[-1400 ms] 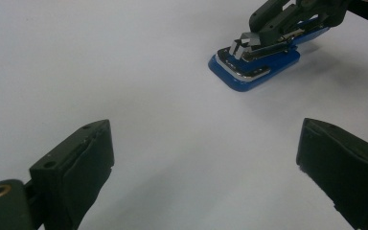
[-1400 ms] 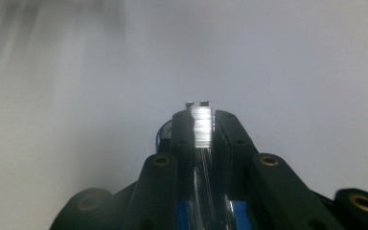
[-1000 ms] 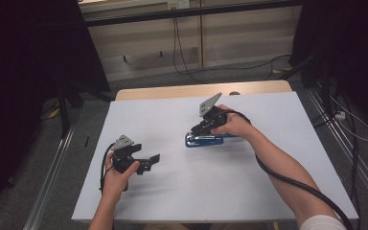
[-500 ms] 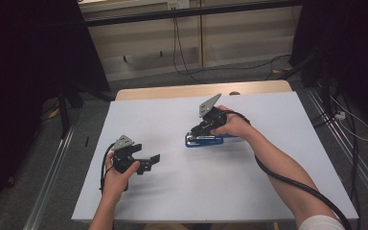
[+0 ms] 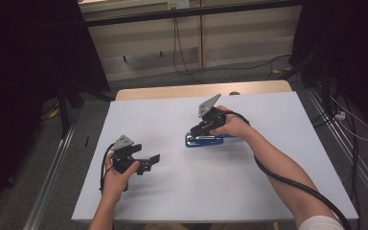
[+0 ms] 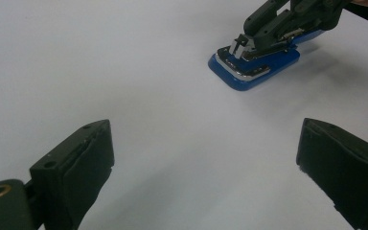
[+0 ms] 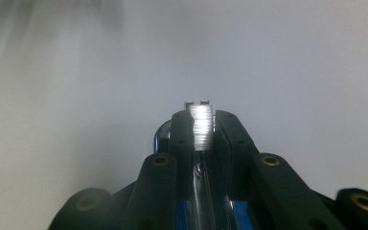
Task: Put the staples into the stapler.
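No writing can be read. The right gripper (image 5: pixel 202 130) is clamped on the blue stapler (image 5: pixel 204 141) on the white table (image 5: pixel 268 158). The left gripper (image 5: pixel 154 159) stays wide apart nearby. Nothing has moved.

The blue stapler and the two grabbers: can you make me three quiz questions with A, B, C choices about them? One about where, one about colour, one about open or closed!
1. Where is the stapler?
A. on the floor
B. on the white table
C. on a chair

2. What colour is the stapler's base?
A. red
B. green
C. blue

3. How are the left gripper's jaws?
A. wide apart
B. shut on the stapler
C. shut on a cable

Answers:
1 B, it lies on the white tabletop under the right gripper.
2 C, the left gripper view shows a blue base.
3 A, bare table shows between them.
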A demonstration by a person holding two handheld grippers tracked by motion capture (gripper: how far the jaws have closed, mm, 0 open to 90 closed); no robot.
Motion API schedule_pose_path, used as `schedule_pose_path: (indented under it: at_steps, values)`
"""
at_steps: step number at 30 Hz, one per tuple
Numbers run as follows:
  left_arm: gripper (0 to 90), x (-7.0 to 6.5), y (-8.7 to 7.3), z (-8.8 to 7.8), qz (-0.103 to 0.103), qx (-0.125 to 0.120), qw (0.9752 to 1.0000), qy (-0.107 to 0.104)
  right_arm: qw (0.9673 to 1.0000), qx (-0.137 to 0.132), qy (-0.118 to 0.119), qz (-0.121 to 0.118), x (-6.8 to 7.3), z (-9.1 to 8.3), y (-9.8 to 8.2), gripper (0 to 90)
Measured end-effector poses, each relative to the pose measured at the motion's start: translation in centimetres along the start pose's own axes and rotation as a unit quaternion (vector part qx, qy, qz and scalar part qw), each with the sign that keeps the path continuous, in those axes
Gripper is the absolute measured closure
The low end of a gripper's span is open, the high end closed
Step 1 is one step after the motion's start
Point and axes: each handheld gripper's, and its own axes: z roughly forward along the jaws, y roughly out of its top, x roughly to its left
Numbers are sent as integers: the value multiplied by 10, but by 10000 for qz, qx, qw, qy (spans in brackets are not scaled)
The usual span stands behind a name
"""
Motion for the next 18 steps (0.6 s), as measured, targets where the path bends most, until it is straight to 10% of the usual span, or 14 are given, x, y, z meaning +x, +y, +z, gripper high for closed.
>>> schedule_pose_path:
  at_steps: [18]
  values:
    - [59, -3, 1, 3, 45, 2, 10000, -61, 9970, -467, -440, 436, 15, -30, -10, 512]
